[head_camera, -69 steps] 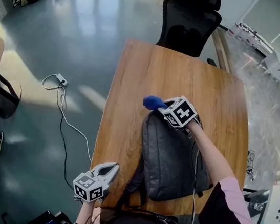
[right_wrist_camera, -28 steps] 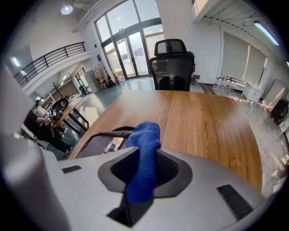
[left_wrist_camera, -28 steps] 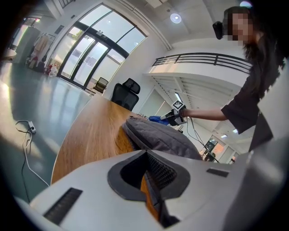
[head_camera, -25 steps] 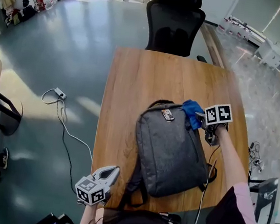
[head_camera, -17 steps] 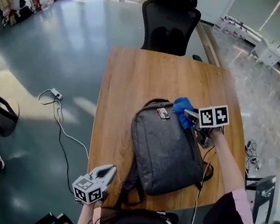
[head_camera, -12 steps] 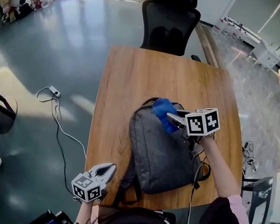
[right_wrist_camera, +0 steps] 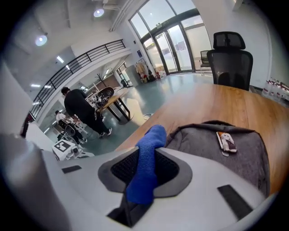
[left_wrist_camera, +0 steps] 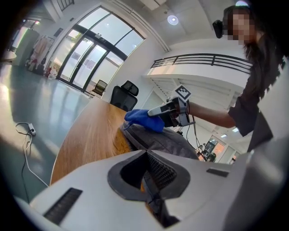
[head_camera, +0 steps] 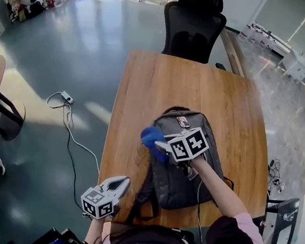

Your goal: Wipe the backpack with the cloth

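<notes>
The right tool (head_camera: 159,145) is clamped on the blue cloth (head_camera: 151,138), which is held at the left edge of the grey backpack (head_camera: 181,176). The backpack is laid flat on the wooden table (head_camera: 164,75). The left tool (head_camera: 121,183) is held beside the table's near-left edge, its jaws brought together with nothing between them.

Beyond the backpack (head_camera: 170,177) the tabletop (head_camera: 180,83) lies bare up to its far edge, where an office chair (head_camera: 194,23) stands. Bare strips run left and right of the backpack; its straps (head_camera: 145,194) trail toward the near edge.
</notes>
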Motion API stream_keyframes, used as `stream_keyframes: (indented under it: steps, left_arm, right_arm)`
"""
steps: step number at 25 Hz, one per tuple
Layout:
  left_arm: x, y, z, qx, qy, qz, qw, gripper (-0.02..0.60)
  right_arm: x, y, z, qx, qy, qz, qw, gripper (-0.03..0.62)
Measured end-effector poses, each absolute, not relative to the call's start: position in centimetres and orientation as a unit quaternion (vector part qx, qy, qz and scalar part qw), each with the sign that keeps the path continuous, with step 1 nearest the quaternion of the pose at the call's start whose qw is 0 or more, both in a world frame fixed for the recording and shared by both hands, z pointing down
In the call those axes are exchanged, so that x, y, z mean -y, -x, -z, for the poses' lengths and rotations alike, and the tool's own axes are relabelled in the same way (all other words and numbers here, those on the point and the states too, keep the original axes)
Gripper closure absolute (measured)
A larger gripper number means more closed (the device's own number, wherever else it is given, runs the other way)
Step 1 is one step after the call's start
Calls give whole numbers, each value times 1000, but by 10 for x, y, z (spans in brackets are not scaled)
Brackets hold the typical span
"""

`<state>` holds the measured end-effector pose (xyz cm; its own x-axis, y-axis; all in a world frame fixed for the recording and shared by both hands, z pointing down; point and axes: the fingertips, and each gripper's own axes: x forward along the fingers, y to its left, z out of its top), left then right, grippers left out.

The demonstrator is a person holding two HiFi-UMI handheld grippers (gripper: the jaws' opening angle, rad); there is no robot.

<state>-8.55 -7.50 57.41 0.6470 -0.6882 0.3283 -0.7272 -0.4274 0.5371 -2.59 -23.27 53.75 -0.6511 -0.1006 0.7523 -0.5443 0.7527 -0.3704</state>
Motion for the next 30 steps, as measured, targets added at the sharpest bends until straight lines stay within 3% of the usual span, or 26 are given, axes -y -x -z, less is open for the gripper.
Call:
stream_keyframes:
  steps: [9,30]
  left_arm:
    - [68,87,-576,423,-842,-32,335,581]
    - [67,63,-570,390,-858,-61,330,581]
  right_arm:
    - [248,-33,-531,845,-233,-315,363,499]
    - [306,-273,-551,746,-459,-384,293,499]
